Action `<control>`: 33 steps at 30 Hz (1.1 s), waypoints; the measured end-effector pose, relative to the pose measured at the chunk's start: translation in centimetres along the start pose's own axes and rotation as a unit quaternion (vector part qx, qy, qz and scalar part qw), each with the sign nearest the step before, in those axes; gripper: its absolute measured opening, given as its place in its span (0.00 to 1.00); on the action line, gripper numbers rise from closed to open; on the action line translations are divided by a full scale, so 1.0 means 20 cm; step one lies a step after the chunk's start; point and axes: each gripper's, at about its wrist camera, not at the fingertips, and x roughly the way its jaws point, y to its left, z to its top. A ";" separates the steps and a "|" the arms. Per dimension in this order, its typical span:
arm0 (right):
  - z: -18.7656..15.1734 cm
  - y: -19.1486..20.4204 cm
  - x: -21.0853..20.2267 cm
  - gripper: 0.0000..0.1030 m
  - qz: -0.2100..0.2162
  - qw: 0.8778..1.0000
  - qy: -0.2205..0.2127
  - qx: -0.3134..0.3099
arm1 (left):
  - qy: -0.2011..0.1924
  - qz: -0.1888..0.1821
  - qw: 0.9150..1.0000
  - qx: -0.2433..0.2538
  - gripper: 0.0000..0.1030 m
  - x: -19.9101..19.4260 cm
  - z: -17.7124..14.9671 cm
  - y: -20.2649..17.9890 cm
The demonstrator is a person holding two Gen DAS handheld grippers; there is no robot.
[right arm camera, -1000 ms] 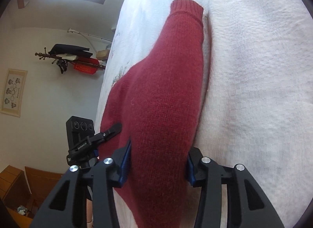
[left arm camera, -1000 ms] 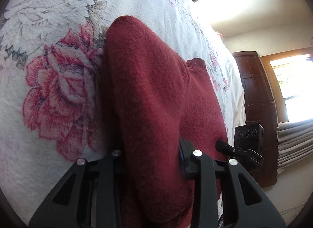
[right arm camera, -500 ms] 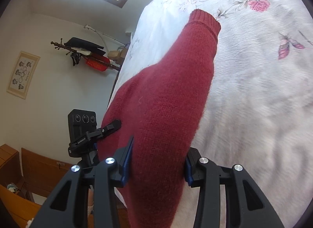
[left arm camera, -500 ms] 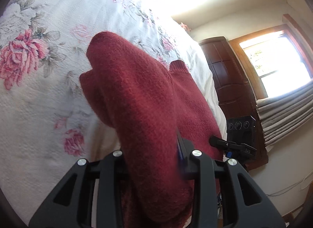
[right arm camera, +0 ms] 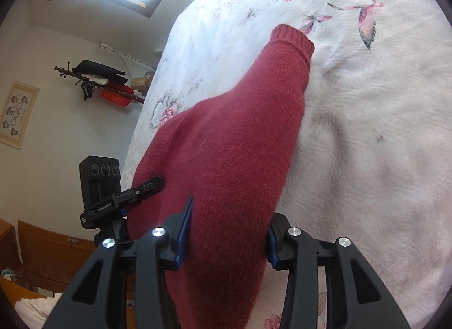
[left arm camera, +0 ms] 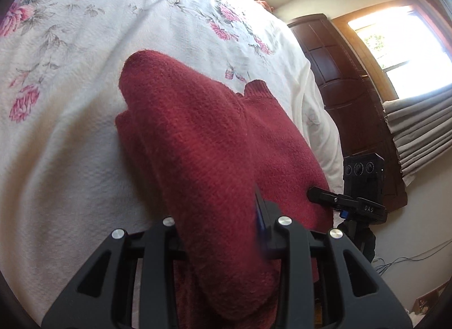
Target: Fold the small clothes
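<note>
A dark red knit sweater [left arm camera: 203, 145] hangs bunched over the floral bedspread [left arm camera: 84, 46]. My left gripper [left arm camera: 220, 233] is shut on a thick fold of it, and cloth covers the fingertips. In the right wrist view the same sweater [right arm camera: 231, 153] stretches away, with a ribbed sleeve cuff [right arm camera: 293, 39] resting on the bedspread [right arm camera: 367, 131]. My right gripper [right arm camera: 228, 233] is shut on the sweater between its blue pads [right arm camera: 183, 230]. Each view shows the other gripper's black body beside the cloth: the right gripper [left arm camera: 361, 187] and the left gripper [right arm camera: 113, 187].
The bed's edge [left arm camera: 316, 108] drops off near a dark wooden wardrobe [left arm camera: 347, 88] and a bright window [left arm camera: 409, 46] with curtains. On the other side are a wall rack with clothes [right arm camera: 99, 80], a framed picture [right arm camera: 17, 114] and low wooden furniture [right arm camera: 50, 255].
Both grippers have risen and drawn back from the bed with the sweater, so more bedspread shows. The sleeve cuff now trails farther out on the cover.
</note>
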 end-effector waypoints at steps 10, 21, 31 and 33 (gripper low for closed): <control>-0.15 -0.20 0.16 0.49 -0.026 0.999 0.006 0.040 | 0.018 0.017 0.999 -0.043 0.37 0.13 -0.12 0.20; -0.34 -0.18 0.02 0.63 -0.031 0.998 -0.011 0.051 | -0.003 0.064 0.998 0.006 0.48 -0.07 -0.27 0.07; -0.63 -0.26 0.07 0.49 -0.017 0.997 0.017 0.077 | 0.006 0.133 0.991 0.034 0.52 -0.11 -0.53 0.08; -0.63 -0.26 0.07 0.39 -0.016 0.996 0.014 0.087 | 0.010 0.131 0.991 0.013 0.49 -0.10 -0.55 0.13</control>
